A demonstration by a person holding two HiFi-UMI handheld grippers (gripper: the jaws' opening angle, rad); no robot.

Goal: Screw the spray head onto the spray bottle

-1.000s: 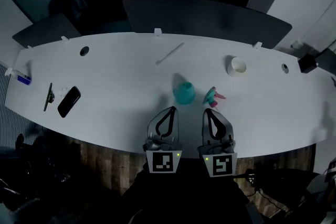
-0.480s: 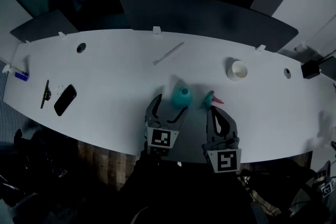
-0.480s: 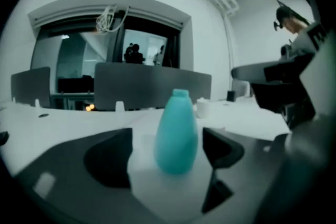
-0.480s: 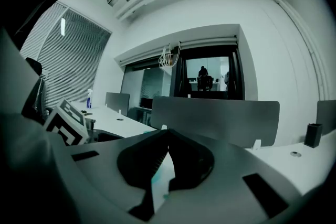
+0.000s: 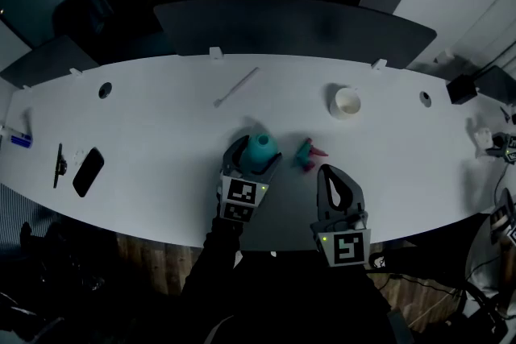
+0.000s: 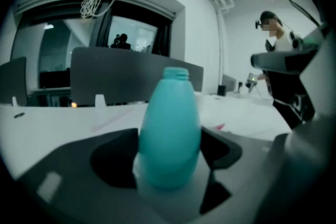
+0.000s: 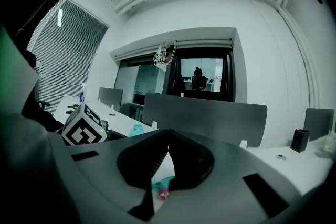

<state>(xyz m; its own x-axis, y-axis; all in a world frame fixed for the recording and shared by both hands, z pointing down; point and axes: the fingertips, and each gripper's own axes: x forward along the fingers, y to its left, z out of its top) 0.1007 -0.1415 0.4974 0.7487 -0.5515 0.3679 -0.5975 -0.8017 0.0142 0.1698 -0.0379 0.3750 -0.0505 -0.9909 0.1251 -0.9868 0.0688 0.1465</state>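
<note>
See the bottle (image 5: pixel 260 147) standing upright on the desk (image 5: pixel 161 117) between the left tongs (image 5: pixel 255 154), apart and just closing in, and the spray head (image 5: pixel 305 153) lying just ahead of the empty, pinched-together right tongs (image 5: pixel 325 169)

No words, brands or numbers can be read anywhere. The only signs are black-and-white square code markers (image 5: pixel 245 191), letterless patterns, on the white cube (image 5: pixel 234 212) of the left gripper (image 5: pixel 258 147) and the white cube (image 5: pixel 360 238) of the right gripper (image 5: pixel 326 170).
</note>
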